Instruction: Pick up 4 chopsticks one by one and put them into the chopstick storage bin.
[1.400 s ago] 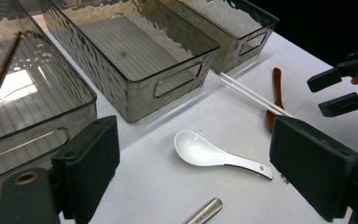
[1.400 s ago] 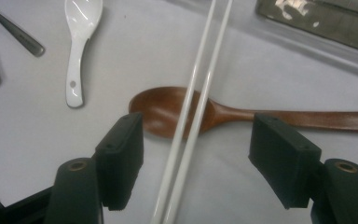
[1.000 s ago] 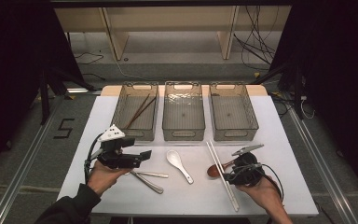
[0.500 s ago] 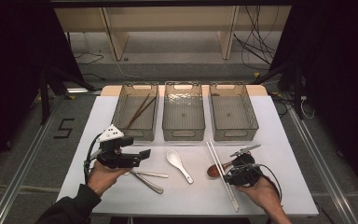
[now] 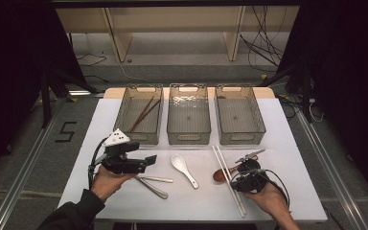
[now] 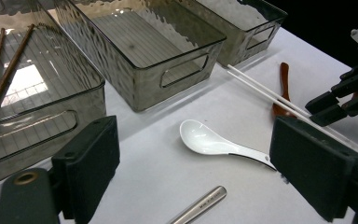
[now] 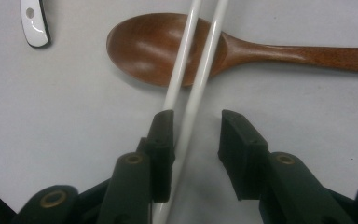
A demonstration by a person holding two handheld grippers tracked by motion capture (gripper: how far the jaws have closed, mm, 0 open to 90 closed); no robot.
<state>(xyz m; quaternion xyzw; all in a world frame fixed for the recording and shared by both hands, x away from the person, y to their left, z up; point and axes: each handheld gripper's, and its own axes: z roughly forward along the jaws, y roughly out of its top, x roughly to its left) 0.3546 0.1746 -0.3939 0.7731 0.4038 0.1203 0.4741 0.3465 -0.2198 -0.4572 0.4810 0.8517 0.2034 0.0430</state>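
the right hand-held gripper sits low on the white surface at near right, jaws released and parted around the white chopsticks; one stick runs under the left jaw, the other lies in the gap. the chopsticks cross the bowl of the wooden spoon. the left hand-held gripper hangs at near left, jaws wide apart and holding nothing. the white spoon lies at centre, metal utensils to its left. three bins stand far; the left bin holds brown chopsticks.

Right gripper now lower over the white chopsticks (jaws astride one).
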